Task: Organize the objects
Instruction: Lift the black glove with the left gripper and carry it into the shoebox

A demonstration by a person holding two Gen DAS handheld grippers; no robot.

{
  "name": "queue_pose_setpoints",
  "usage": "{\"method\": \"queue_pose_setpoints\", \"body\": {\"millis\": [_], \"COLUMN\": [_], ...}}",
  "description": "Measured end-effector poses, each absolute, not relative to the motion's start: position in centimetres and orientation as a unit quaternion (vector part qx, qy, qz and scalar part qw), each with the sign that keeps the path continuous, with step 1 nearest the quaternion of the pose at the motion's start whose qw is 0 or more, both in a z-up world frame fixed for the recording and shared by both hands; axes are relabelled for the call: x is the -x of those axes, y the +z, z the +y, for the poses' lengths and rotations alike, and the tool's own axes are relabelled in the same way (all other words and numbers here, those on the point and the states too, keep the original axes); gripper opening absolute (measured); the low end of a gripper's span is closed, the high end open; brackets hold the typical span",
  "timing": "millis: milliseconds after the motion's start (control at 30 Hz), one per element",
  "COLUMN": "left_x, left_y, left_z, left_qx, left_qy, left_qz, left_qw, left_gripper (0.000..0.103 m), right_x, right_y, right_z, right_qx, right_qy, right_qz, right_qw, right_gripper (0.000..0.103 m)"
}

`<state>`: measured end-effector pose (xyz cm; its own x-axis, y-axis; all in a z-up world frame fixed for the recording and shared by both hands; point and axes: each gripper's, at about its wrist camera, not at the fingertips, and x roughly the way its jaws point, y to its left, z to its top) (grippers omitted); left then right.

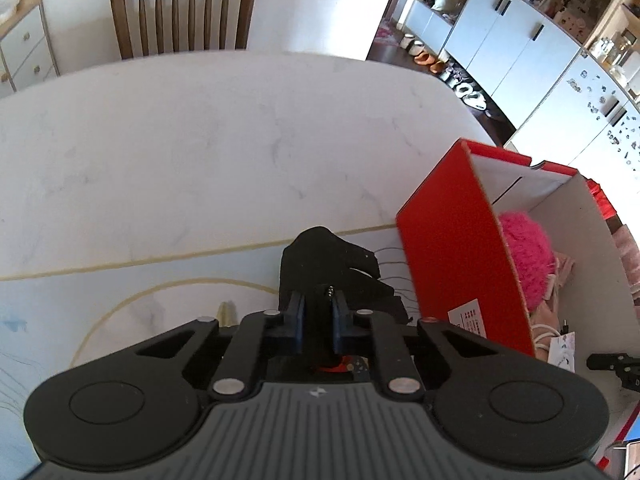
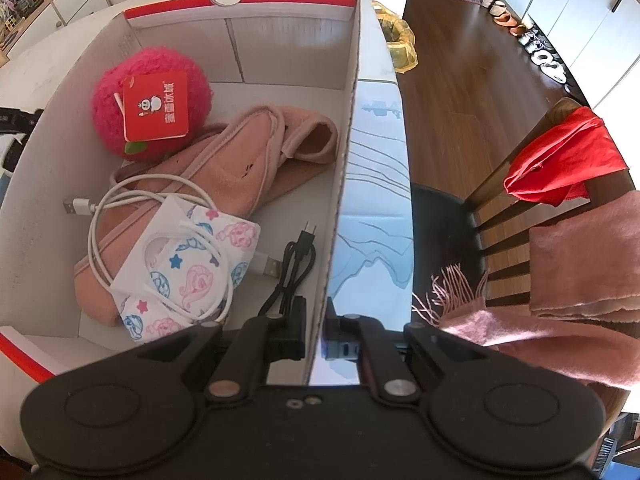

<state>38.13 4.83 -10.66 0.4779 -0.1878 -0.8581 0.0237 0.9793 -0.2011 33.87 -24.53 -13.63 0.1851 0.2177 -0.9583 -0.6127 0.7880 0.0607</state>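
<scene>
My left gripper (image 1: 319, 304) is shut on a black fabric item (image 1: 324, 256), which sticks out beyond the fingertips above the white table (image 1: 200, 140). To its right stands the red box (image 1: 452, 248) with a pink plush ball (image 1: 528, 256) inside. My right gripper (image 2: 316, 336) is shut on the box's right wall (image 2: 344, 168), one finger inside and one outside. The box holds the plush ball (image 2: 108, 112), a pink cloth (image 2: 240, 160), a coiled white cable (image 2: 100, 208), a patterned mask (image 2: 188, 276) and a black cable (image 2: 296, 256).
A wooden chair (image 1: 184, 12) stands at the table's far side. Right of the box, another chair (image 2: 500, 208) carries a red cloth (image 2: 560, 160) and a fringed pink scarf (image 2: 560, 320). White cabinets (image 1: 520, 40) line the wall, with shoes on the floor below.
</scene>
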Motion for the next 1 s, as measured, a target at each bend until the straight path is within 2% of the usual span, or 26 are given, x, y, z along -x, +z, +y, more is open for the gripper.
{"method": "queue_pose_setpoints", "body": {"millis": [567,1000], "left_x": [-33.4,-30.7], "left_y": [-4.8,2.1], "left_z": [6.1,-0.8], "left_qx": [0.084,0.028], "left_qy": [-0.110,-0.195], "left_qz": [0.475,0.413], "left_qw": [0.869,0.889], "left_gripper": [0.008,0.008], "right_x": [-33.8,-33.7], "right_y": [-13.4,-13.4], "right_z": [-24.2,-24.2], "right_qx": [0.176,0.182], "right_qy": [0.279,0.281], "right_qz": [0.572,0.567], "right_qw": [0.751,0.753], "right_gripper": [0.006,0.005]}}
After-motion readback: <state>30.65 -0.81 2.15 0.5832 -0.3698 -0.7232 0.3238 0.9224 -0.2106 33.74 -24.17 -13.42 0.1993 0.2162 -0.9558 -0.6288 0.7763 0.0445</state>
